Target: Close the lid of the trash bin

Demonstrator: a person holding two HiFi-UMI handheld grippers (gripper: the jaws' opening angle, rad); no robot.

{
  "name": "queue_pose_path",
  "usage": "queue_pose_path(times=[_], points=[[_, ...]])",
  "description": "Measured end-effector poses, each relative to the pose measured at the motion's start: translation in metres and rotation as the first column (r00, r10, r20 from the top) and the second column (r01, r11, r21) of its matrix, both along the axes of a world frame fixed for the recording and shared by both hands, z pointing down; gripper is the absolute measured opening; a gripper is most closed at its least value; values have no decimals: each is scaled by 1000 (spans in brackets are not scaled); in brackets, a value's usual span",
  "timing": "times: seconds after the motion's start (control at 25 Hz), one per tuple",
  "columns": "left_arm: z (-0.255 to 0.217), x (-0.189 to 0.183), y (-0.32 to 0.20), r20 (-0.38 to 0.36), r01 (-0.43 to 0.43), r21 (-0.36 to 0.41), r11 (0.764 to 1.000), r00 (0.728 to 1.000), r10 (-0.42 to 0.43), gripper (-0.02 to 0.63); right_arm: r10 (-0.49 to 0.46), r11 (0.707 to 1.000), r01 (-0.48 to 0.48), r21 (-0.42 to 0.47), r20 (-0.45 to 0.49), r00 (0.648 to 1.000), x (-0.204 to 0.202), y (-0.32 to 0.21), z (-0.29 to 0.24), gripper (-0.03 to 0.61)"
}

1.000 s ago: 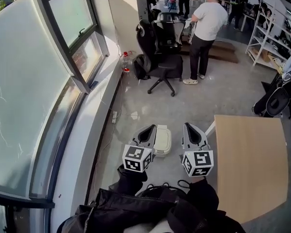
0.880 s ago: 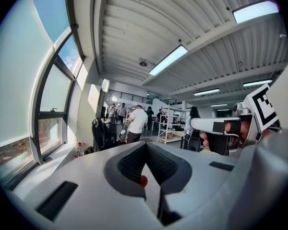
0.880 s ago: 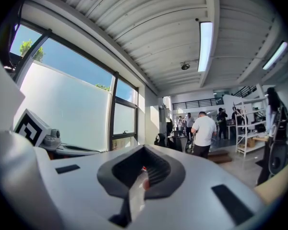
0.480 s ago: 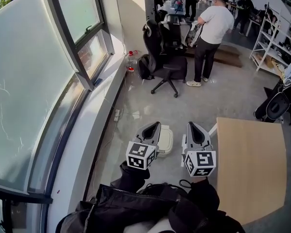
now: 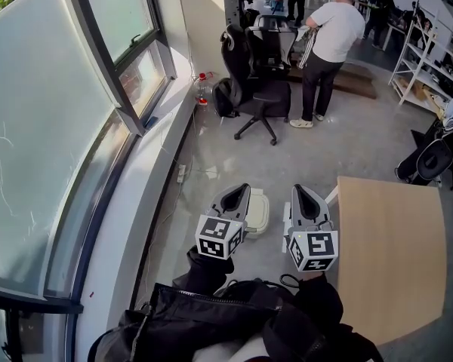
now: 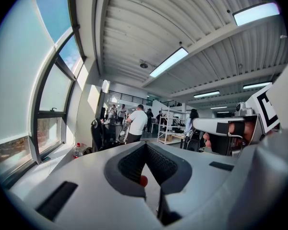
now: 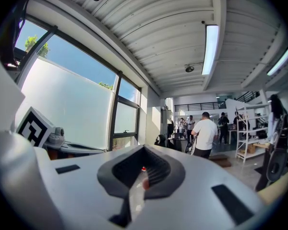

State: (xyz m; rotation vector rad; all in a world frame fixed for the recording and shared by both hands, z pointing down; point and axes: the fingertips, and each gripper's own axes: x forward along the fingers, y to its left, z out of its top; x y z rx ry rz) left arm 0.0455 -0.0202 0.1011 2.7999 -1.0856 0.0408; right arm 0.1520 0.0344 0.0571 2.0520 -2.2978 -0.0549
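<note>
Though half-hidden, apparent bin (image 5: 258,211) on floor (image 5: 347,149).

Smooth plastic trash bin (image 5: 257,211); matt wooden table (image 5: 389,256)

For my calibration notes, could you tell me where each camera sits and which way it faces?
Head view: on the person's head, looking steeply down at the trash bin, left hand-held gripper, right hand-held gripper and dark sleeves.
Left gripper view: on the left hand-held gripper, facing level into the room along its shut jaws; right hand-held gripper at right.
Right gripper view: likewise on the right hand-held gripper, jaws shut; left one at left.
Shared: both gripper views show the person in a white shirt.
</note>
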Motion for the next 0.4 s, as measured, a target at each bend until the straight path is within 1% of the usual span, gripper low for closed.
queue_pose_path(times=[0.4], points=[[1, 4, -10, 0, 2, 3, 1000, 1000, -2, -5, -3, 1000, 3, 2, -9, 1000, 3, -7, 1, 3]])
